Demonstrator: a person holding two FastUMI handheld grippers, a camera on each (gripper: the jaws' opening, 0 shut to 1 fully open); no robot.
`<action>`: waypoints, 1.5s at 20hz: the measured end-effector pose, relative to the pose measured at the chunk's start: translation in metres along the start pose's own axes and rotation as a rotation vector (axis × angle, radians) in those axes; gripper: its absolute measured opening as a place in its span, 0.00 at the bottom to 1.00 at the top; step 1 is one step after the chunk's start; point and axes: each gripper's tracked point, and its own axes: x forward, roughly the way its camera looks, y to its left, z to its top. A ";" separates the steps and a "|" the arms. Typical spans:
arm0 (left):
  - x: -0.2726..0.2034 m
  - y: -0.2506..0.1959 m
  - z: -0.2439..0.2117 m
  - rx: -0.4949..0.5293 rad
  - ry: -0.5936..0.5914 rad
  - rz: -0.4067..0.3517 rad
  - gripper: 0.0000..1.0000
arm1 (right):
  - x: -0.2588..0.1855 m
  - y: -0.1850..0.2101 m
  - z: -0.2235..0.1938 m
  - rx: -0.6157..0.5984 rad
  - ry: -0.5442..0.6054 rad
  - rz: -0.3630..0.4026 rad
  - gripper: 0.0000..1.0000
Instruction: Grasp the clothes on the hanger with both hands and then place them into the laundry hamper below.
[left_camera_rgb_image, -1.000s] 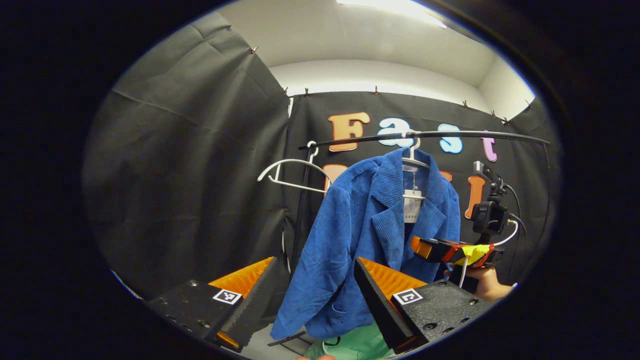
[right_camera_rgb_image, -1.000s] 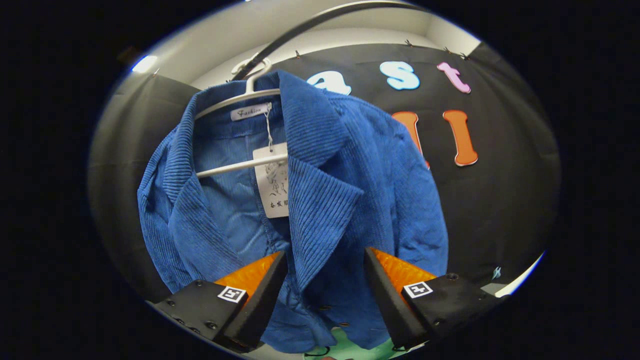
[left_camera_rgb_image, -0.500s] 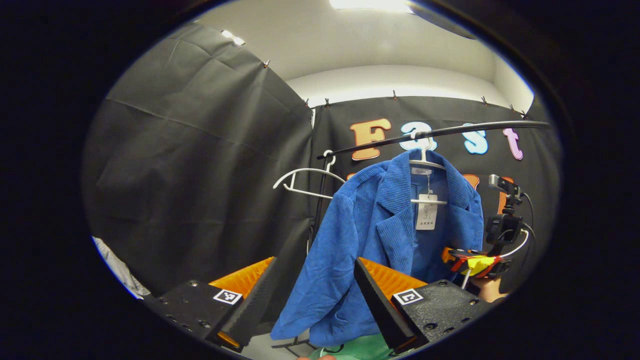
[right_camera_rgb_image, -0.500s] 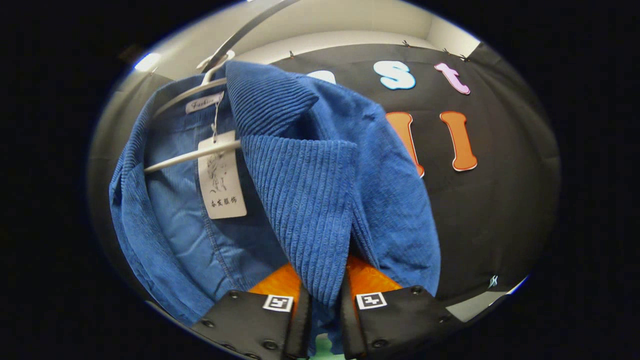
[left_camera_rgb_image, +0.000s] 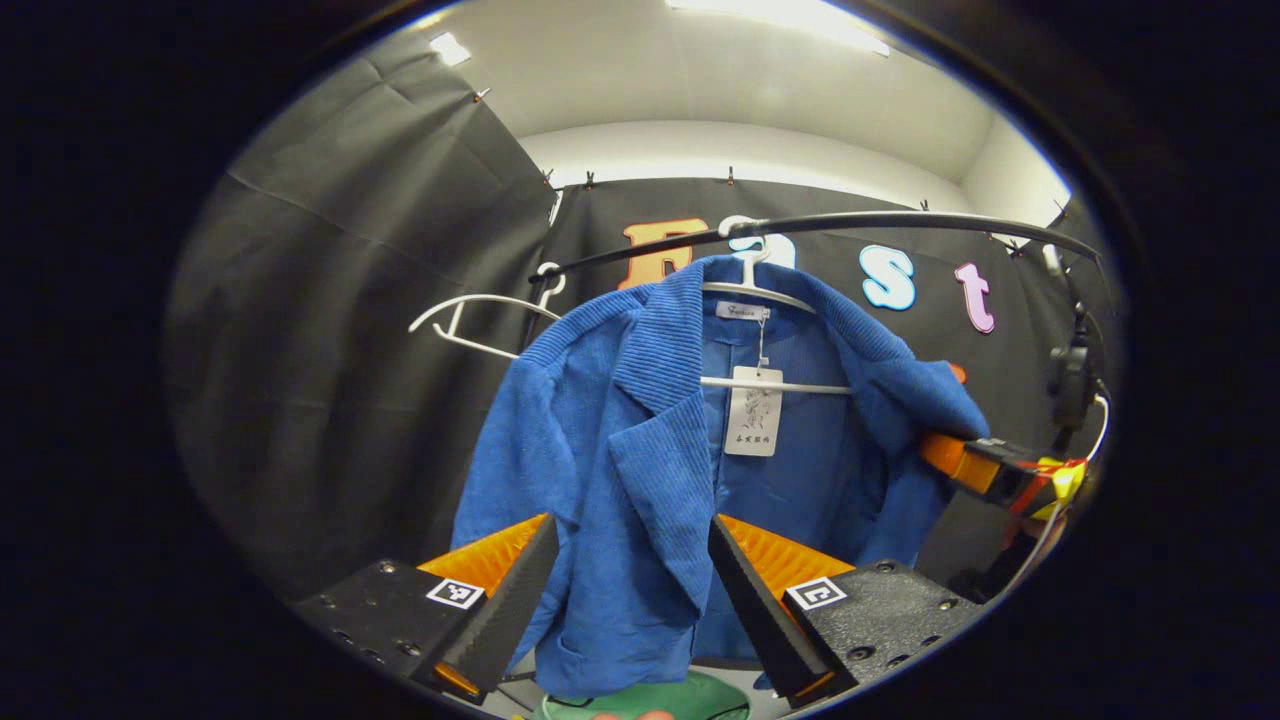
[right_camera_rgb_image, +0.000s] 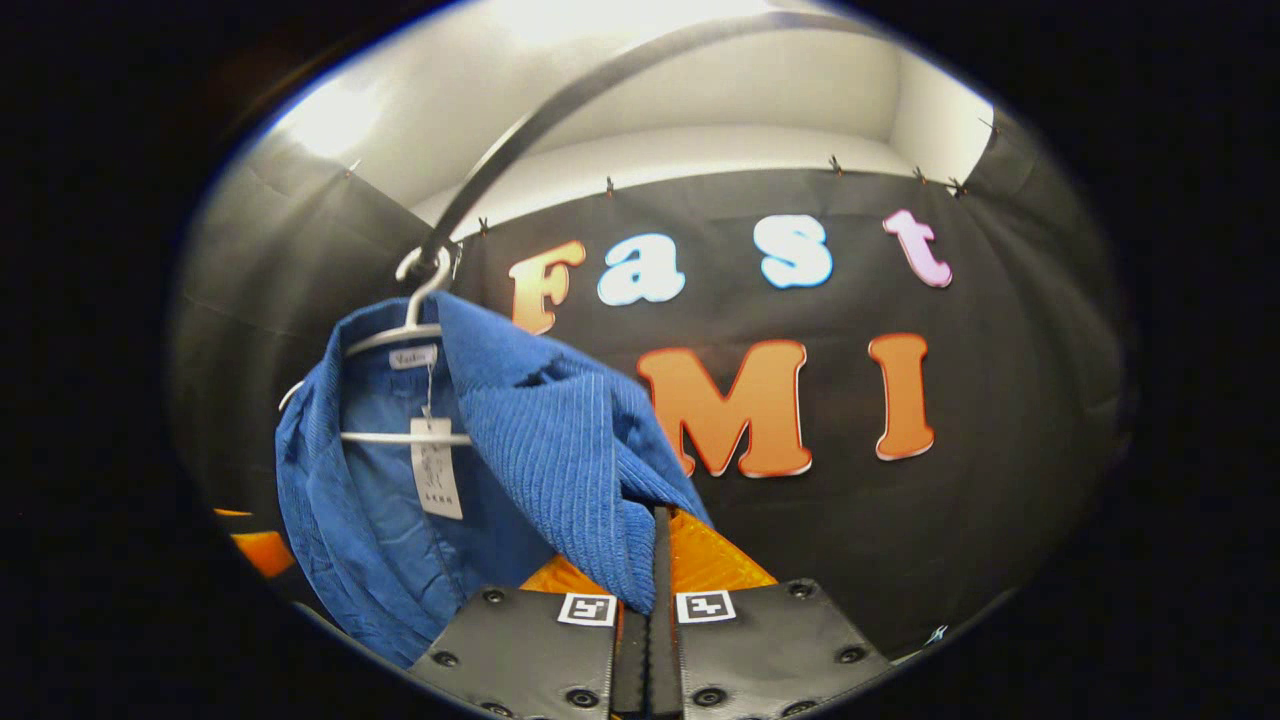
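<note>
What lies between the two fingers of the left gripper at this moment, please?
In the left gripper view, the left gripper stands open, and the front panel of the blue jacket hangs in the gap between its fingers, with neither finger visibly pressing on it.

Green hamper (left_camera_rgb_image: 640, 700), probably, cut off at bottom edge.

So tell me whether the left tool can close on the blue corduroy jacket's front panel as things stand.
Probably yes. The left tool is open, and the blue corduroy jacket hangs its lapel and front panel between the two fingers with nothing in front. The right tool already pinches the opposite side, off to the right.
</note>
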 end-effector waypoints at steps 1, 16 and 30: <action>0.011 -0.003 0.000 -0.002 -0.007 0.008 0.92 | -0.007 0.005 0.013 -0.012 -0.024 0.020 0.08; 0.108 0.024 -0.004 0.118 -0.096 0.126 0.89 | -0.049 0.046 0.058 -0.054 -0.095 0.013 0.08; 0.050 0.107 0.153 0.523 -0.385 0.291 0.08 | -0.033 0.015 0.052 -0.032 -0.130 -0.132 0.04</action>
